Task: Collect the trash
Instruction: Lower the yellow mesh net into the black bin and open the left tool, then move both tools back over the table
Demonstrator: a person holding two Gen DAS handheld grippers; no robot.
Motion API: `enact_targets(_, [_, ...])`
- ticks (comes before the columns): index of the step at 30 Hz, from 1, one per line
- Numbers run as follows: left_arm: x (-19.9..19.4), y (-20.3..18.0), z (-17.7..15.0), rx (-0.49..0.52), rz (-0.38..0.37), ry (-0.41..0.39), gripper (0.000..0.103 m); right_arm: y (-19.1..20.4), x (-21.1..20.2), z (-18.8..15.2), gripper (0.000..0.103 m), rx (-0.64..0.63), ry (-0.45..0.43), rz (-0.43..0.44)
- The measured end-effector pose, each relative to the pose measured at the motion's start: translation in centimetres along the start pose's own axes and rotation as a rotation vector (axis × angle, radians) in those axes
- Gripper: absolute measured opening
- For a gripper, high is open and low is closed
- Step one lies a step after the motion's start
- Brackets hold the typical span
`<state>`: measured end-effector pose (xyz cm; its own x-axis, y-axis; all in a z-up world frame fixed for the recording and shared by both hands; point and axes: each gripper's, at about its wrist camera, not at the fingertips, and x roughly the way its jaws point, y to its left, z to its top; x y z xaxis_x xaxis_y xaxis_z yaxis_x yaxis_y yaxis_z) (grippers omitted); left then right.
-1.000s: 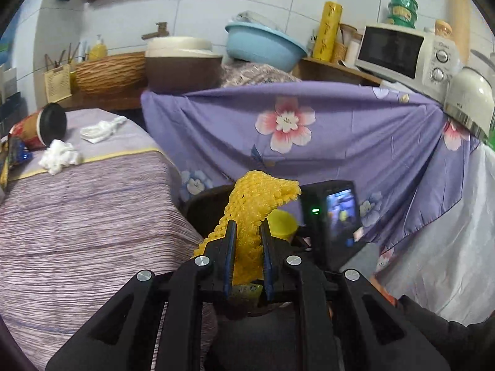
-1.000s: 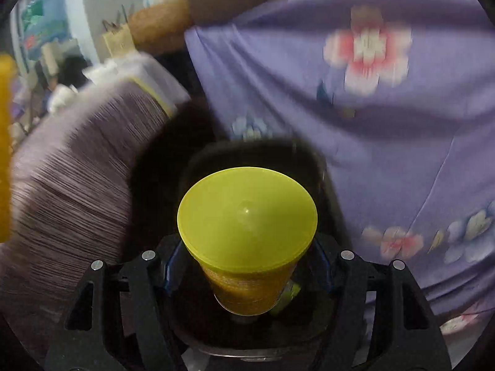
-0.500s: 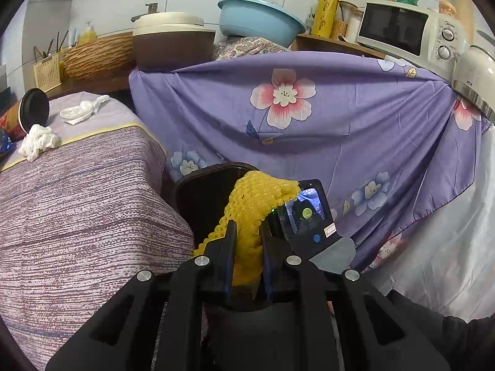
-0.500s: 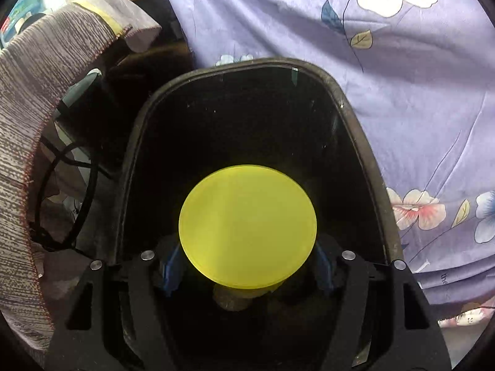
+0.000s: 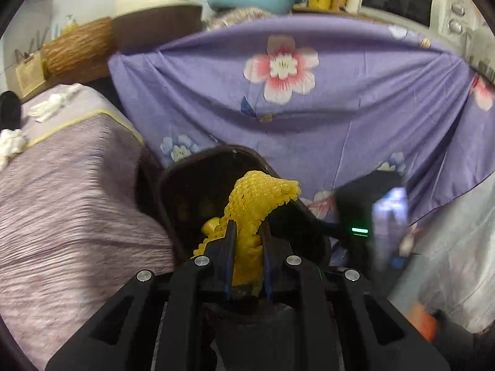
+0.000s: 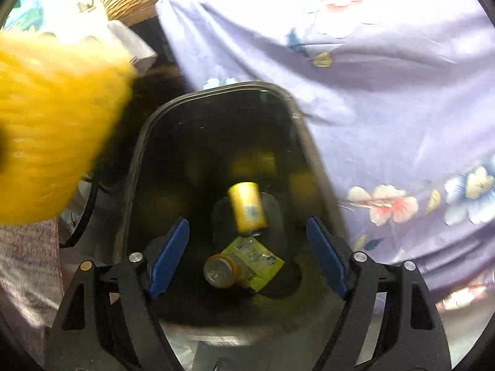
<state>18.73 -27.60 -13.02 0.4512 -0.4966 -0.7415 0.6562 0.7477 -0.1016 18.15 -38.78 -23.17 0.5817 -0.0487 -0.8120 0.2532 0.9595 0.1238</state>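
Over the black bin [image 5: 173, 185], left gripper [image 5: 246, 241] clamped on a yellow foam net [image 5: 256, 198], 2 fingers narrowly apart with the mesh pinched between them. Net's long axis roughly upright along the fingers, its loose top flopping over toward the right, above the bin's mouth. Same net blurred and large at the left edge of the right wrist view [image 6: 52, 136].

Above the bin's opening, right gripper [image 6: 247, 249] spread wide, blue pads [image 6: 168, 255] well apart, holding nothing. Below and between them, inside the bin [image 6: 145, 142], a yellow cup [image 6: 247, 208] blurred, long axis running near to far, far end tipped slightly left; whether resting or falling cannot be told. Nearer the camera, on the bin's floor, a can [image 6: 221, 270] with its round end facing up and toward the lens, touching a yellow wrapper [image 6: 260, 261] lying flat.

Behind the bin, purple floral cloth [image 5: 309, 117]; left of it, a striped table cover [image 5: 68, 216] with white crumpled tissues [image 5: 46, 106].
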Motion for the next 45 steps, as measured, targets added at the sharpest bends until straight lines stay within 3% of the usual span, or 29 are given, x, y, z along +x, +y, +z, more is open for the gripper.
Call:
enact_targets(10, [8.4, -1.2, -0.8, 0.055, 0.014, 0.158, 0.016, -5.0, -3.6, -2.3, 0.078, 0.097, -0.026, -0.057])
enact_targets(16, [11.8, -1.3, -1.4, 0.092, 0.032, 0.199, 0.016, -6.2, -4.7, -3.6, 0.078, 0.114, -0.03, -0.084])
enact_targets(19, [12.6, -1.3, -1.9, 0.093, 0.038, 0.229, 0.028, -6.4, -5.0, -3.9, 0.078, 0.12, -0.031, -0.091])
enact_targets(20, [12.7, -1.3, -2.1, 0.089, 0.035, 0.234, 0.038, -6.5, -5.1, -4.0, 0.078, 0.123, -0.03, -0.091])
enact_targets(21, [12.6, -1.3, -2.1, 0.09, 0.036, 0.231, 0.049, -6.5, -5.2, -4.1, 0.078, 0.123, -0.032, -0.092])
enact_targets(23, [12.2, -1.5, -2.1, 0.097, 0.038, 0.21, 0.061, -6.6, -5.4, -4.2, 0.078, 0.119, -0.034, -0.099])
enact_targets(30, [9.5, -2.2, -0.9, 0.106, 0.044, 0.114, 0.076, -7.0, -6.2, -4.5, 0.078, 0.128, -0.045, -0.117])
enact_targets(45, [-0.8, -1.6, 0.9, 0.002, 0.033, -0.094, 0.085, -8.4, -9.9, -2.7, 0.081, 0.183, -0.147, -0.18])
